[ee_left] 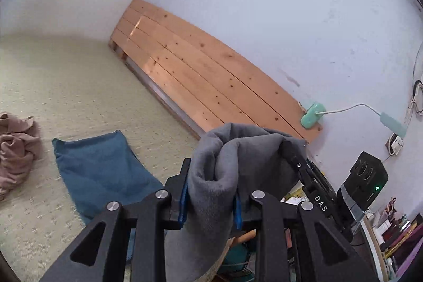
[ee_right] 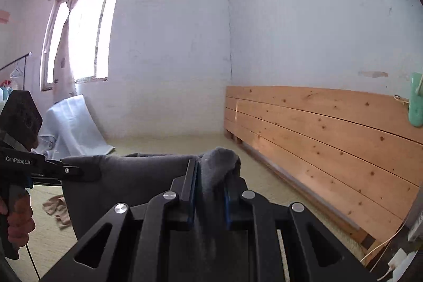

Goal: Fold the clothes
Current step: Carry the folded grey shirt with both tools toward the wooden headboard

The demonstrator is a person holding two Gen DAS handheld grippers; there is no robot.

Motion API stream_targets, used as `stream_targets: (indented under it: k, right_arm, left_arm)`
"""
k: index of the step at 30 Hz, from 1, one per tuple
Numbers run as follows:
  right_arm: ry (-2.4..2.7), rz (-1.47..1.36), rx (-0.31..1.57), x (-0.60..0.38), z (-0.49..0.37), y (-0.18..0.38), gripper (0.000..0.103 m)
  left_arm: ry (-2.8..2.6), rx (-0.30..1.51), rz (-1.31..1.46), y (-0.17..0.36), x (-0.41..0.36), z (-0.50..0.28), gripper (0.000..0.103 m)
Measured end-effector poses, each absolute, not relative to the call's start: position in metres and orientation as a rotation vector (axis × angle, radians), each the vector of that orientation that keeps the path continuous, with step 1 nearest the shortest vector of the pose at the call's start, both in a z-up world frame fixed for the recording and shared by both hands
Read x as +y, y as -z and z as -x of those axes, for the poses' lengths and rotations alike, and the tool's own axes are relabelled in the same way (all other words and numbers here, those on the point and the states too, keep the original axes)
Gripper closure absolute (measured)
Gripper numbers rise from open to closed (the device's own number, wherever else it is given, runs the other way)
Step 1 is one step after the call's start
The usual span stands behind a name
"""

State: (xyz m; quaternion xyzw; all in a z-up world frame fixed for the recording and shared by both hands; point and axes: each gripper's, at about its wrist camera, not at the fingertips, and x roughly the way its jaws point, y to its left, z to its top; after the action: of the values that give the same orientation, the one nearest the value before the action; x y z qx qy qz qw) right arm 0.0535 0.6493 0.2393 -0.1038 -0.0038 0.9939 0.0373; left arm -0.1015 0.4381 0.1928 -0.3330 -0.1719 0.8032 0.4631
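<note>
A grey garment (ee_left: 227, 163) hangs in the air between both grippers above the cream bedspread (ee_left: 66, 86). My left gripper (ee_left: 211, 200) is shut on a bunched corner of it; the cloth drapes down over the fingers. My right gripper (ee_right: 210, 192) is shut on another bunched corner of the grey garment (ee_right: 137, 176), which stretches left to the other gripper (ee_right: 68, 171), seen side-on. A folded blue cloth (ee_left: 103, 171) lies flat on the bedspread. A crumpled pink garment (ee_left: 13, 147) lies at the left edge.
A wooden headboard (ee_left: 201, 70) runs along the white wall. A mint clip lamp (ee_left: 312, 115) is fixed at its end. Cluttered shelves with books (ee_left: 396, 231) stand at the lower right. A window with a curtain (ee_right: 79, 33) and a leaning pale board (ee_right: 76, 123) are at the far left.
</note>
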Motion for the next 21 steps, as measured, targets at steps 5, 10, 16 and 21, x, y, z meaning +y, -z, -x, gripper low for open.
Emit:
stream_targets:
  k: [5,10,16,21]
  right_arm:
    - [-3.05,0.351,-0.023,0.651,-0.015,-0.224,0.087]
    - [-3.067,0.373,-0.047,0.645,0.009,-0.213,0.087]
    - [-3.089,0.383,-0.094,0.629,0.021,-0.207,0.087]
    - [-3.109,0.361,-0.094,0.624,0.018,-0.214,0.087]
  left_arm:
    - [-1.968,-0.479,0.86,-0.174,0.439,0.132,0.076]
    - [-1.957,-0.527,0.923,-0.162,0.425,0.153,0.076]
    - [-1.898,-0.611,0.993,-0.156,0.404,0.168,0.077]
    - [-1.886,-0.63,0.977,-0.166,0.394,0.17,0.077]
